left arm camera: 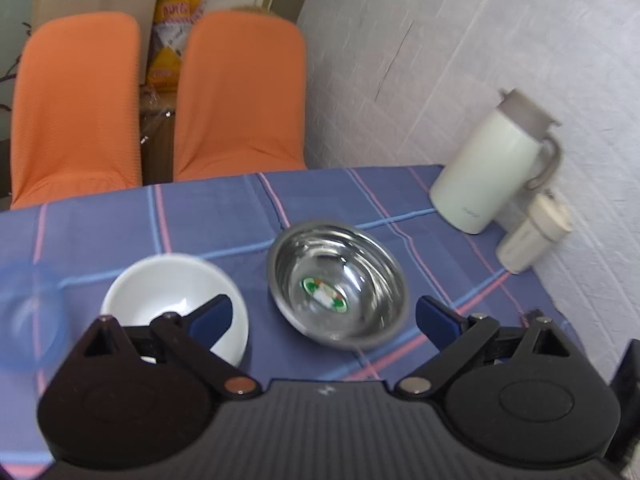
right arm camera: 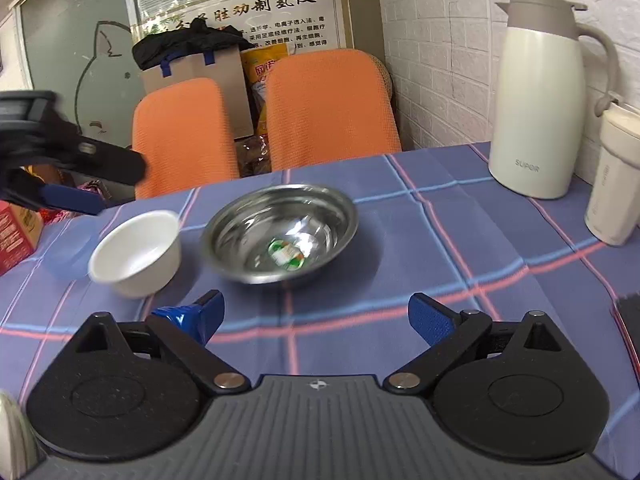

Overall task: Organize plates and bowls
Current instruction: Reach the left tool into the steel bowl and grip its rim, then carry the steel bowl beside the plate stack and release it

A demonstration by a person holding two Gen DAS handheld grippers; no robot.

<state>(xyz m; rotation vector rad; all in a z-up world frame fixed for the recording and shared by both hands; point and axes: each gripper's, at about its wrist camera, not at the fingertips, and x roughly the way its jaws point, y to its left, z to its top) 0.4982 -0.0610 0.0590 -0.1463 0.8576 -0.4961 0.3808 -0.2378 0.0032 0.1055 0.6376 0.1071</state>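
Observation:
A steel bowl [left arm camera: 338, 282] [right arm camera: 280, 232] with a green sticker inside rests on the blue checked tablecloth [left arm camera: 224, 212] [right arm camera: 460, 248]. To its left stands a white bowl [left arm camera: 174, 300] [right arm camera: 136, 252], and further left a translucent blue bowl [left arm camera: 28, 316] [right arm camera: 68, 254]. My left gripper [left arm camera: 324, 318] hovers open above the table, its left finger over the white bowl's rim. The right gripper [right arm camera: 316, 318] is open too, low over the cloth in front of the steel bowl. The left gripper [right arm camera: 80, 184] also shows at the left edge of the right wrist view, above the blue bowl.
A cream thermos jug [left arm camera: 492, 168] [right arm camera: 540, 100] and a small cream cup [left arm camera: 532, 236] [right arm camera: 616, 184] stand by the white brick wall on the right. Two orange chairs [left arm camera: 240, 100] [right arm camera: 328, 108] sit beyond the far table edge. A red box [right arm camera: 16, 232] lies at the left.

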